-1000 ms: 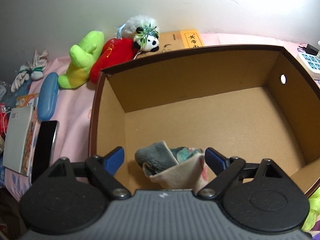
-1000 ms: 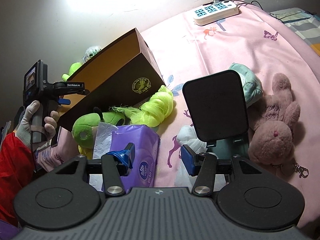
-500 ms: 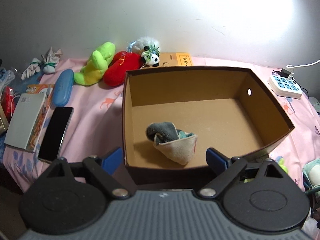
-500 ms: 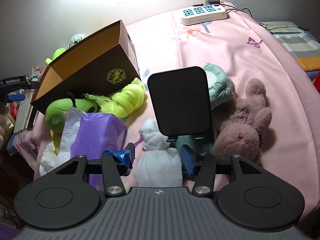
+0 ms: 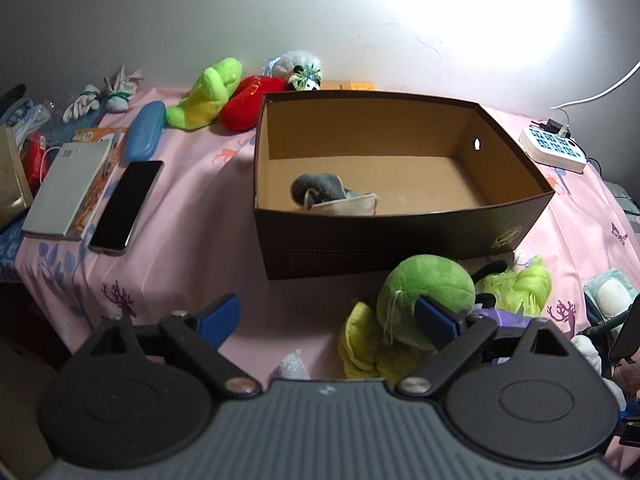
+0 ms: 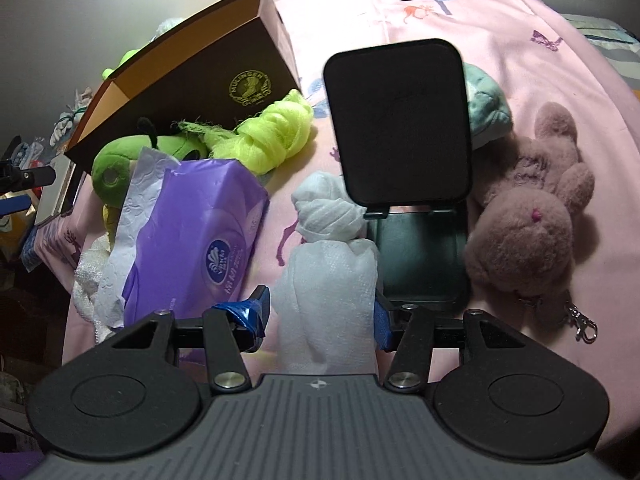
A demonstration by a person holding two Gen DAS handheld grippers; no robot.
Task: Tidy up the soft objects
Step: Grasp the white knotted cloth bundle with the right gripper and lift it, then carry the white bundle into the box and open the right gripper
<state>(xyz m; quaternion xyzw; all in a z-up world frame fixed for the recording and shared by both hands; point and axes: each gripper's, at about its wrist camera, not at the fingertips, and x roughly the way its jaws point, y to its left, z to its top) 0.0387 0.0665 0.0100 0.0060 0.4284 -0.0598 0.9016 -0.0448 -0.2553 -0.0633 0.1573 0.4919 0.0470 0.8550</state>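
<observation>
A grey and beige rolled cloth bundle (image 5: 332,196) lies inside the brown cardboard box (image 5: 400,236) on the pink bedsheet. My left gripper (image 5: 328,316) hovers in front of the box. Its jaws are opening and nothing is between them. A green plush (image 5: 428,292) and a neon yellow cloth (image 5: 520,284) lie against the box's front wall. In the right wrist view my right gripper (image 6: 320,316) stands open, low over a knotted white cloth bundle (image 6: 328,240) that lies between its fingers. The box (image 6: 192,80) is at the upper left there.
A purple tissue pack (image 6: 200,232), a black phone stand (image 6: 400,128), a pink rabbit plush (image 6: 528,216) and a teal plush (image 6: 486,108) surround the white bundle. Left of the box lie a phone (image 5: 126,204), a book (image 5: 66,188) and a blue case (image 5: 144,136). More plush toys (image 5: 204,100) sit behind.
My left gripper pulled back out of the box and rose, leaving the cloth bundle inside. My right gripper sank over the white bundle, which now lies between its fingers.
</observation>
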